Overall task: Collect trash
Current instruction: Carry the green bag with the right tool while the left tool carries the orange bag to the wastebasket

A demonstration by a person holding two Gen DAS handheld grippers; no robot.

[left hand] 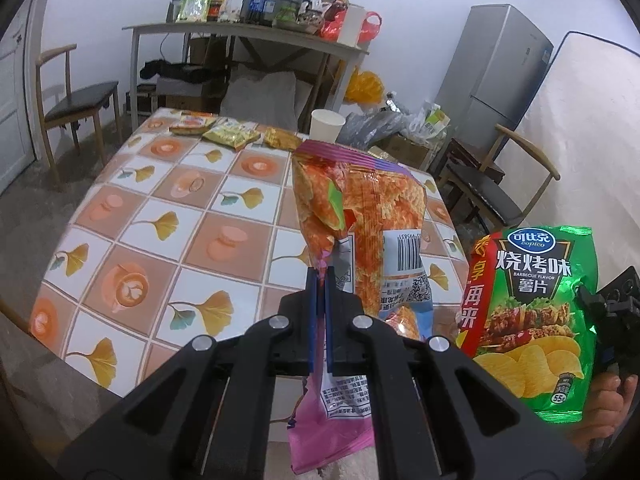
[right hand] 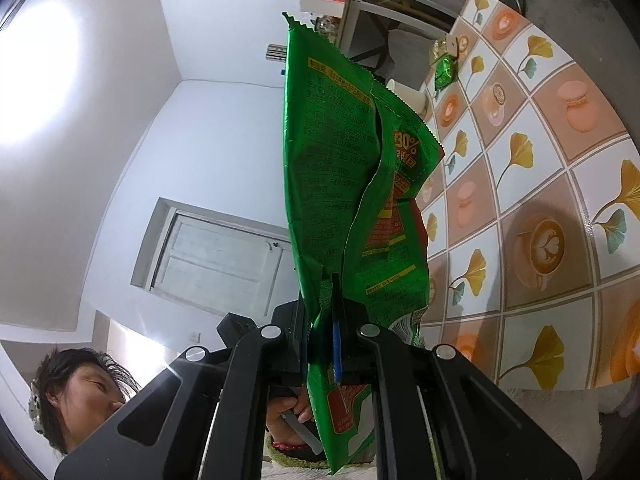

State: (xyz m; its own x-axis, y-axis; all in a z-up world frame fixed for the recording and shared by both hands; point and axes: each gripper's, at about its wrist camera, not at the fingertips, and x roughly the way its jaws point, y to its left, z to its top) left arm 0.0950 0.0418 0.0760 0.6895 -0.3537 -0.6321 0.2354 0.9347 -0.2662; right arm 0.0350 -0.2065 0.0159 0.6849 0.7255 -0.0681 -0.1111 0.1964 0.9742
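The left claw (left hand: 322,276) pinches the orange chip bag (left hand: 352,216) and the right claw (right hand: 326,312) pinches the green chip bag (right hand: 340,168), both held up over the table (left hand: 160,208), likely so the trash can be carried away.

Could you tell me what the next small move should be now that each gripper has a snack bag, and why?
Probably carry both bags away from the table toward wherever trash goes; no bin is visible. The left gripper is shut on the orange chip bag, the right gripper on the green chip bag, and both hang clear of the tablecloth. More wrappers remain at its far edge.
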